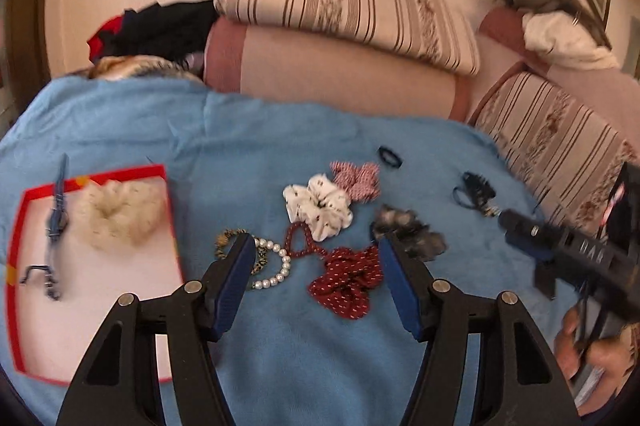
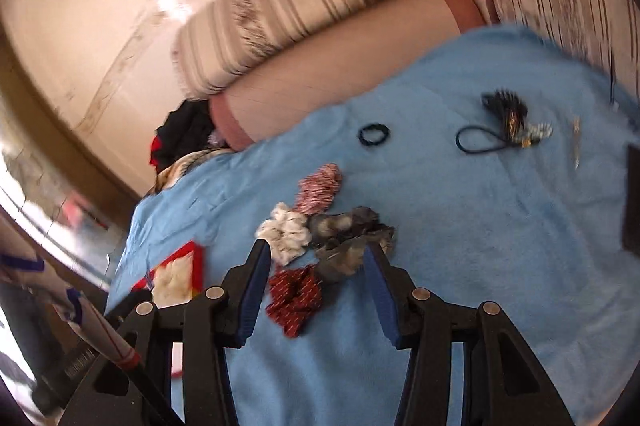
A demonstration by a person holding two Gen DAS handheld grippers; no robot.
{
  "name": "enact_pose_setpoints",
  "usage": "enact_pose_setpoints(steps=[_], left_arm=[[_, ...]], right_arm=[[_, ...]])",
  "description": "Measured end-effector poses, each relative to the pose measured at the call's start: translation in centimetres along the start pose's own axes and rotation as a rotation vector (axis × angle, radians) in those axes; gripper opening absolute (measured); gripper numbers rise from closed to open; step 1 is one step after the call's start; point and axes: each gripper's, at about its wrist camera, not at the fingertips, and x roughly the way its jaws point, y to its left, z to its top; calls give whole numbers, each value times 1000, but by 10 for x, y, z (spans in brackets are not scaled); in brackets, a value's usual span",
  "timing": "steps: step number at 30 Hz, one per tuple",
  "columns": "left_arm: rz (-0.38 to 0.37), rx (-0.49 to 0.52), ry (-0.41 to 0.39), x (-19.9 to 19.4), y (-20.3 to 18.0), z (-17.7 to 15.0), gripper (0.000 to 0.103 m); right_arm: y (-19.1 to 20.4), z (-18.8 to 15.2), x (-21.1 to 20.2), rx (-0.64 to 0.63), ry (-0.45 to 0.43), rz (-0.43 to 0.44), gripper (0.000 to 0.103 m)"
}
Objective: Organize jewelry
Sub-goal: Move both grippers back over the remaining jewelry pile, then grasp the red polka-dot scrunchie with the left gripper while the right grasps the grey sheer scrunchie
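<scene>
Low in the left wrist view, the left hand-held gripper [image 1: 316,266] stands spread apart over the dark red scrunchie [image 1: 348,282]. The right hand-held gripper [image 2: 318,272] gapes likewise, its far finger touching a grey scrunchie [image 2: 348,238]. At left, a red-edged box [image 1: 96,266] holds a cream scrunchie [image 1: 120,214]. Behind, striped cushions [image 1: 340,2] fill the upper frame.

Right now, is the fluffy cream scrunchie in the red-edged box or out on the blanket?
In: the cream scrunchie lies inside the red-edged box, beside a blue clip.
</scene>
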Motion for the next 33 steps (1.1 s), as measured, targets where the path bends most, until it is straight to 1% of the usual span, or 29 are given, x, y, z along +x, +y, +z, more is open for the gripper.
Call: enact_pose_setpoints(steps=[3,5,6,8,10,11,15,17,19,22,28,30,31,32,33], left_arm=[[-15,53,46,43,-6,-12,63],[-21,85,74,66,-12,-21,62],[-26,96,90,78,-14,-26,61],[-37,102,109,93,-17,-33,55],[-64,101,132,105,-17,-36,54],[-73,101,134,109,-16,-37,51],[-80,126,151,118,-16,-39,51],[-91,137,158,120,-19,-39,51],[-95,160,159,120,-24,-40,51],[-91,177,163,123,-28,-41,51],[-77,144,182,137,-25,-42,51],[-71,153,193,143,-30,-46,50],[-62,165,192,144,-33,-47,46],[-54,182,190,145,-36,-48,32],[-53,188,192,146,-38,-49,14]], right_arm=[[-20,0,18,20,-17,-18,53],[-28,-3,28,26,7,-34,53],[-34,-4,34,39,23,-38,53],[-39,-2,40,46,25,-43,53],[-45,-1,42,44,9,-54,53],[-47,-1,44,50,10,-57,53],[-54,1,52,84,35,-40,53],[-54,1,52,85,33,-31,53],[-52,1,50,71,27,-40,53],[-52,0,49,77,24,-34,53],[-48,-3,54,68,47,-31,53],[-47,-4,58,69,55,-36,53],[-46,-4,61,68,62,-37,53],[-45,-4,62,69,64,-39,54],[-45,-3,65,72,66,-45,54]])
